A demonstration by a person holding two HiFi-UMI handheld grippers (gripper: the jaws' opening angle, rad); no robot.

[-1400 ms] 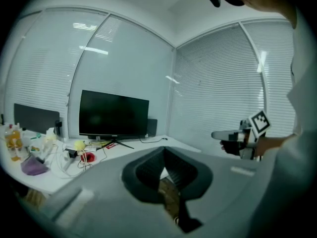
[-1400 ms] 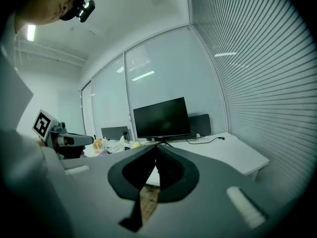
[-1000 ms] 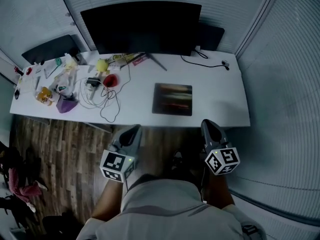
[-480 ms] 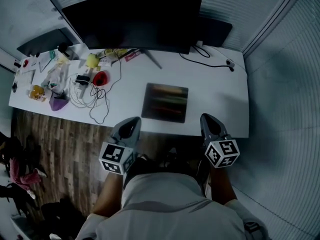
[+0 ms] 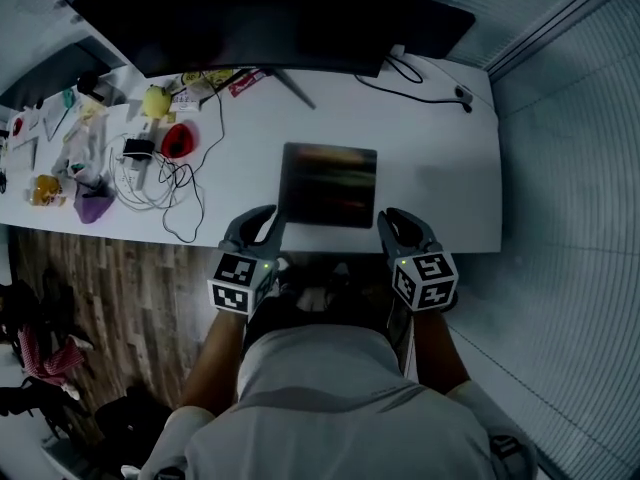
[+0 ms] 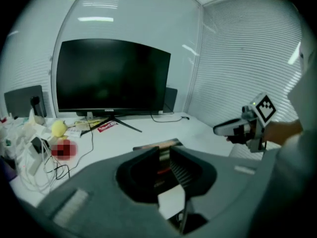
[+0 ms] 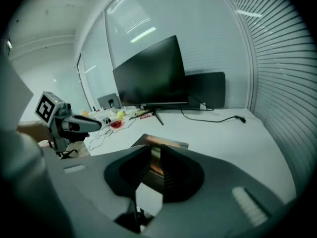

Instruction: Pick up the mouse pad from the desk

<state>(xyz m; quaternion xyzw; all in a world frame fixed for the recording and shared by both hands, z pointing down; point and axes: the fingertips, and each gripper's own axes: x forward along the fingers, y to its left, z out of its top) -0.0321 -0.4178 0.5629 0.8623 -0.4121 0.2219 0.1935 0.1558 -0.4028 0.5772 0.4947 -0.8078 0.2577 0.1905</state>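
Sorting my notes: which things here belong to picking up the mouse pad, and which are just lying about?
Job: dark rectangular mouse pad; white desk; left gripper, right gripper, jaws just opening, nothing between them.
Lying about: black monitor; red round object; yellow round object; tangled white cables.

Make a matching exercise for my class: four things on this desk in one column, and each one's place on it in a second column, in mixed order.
Things:
1 mouse pad
2 monitor
3 tangle of white cables
4 plug on a black cable

Places on the desk:
A right rear corner
B left part
C front edge, near the middle
D along the back

Pairs: 1-C; 2-D; 3-B; 4-A
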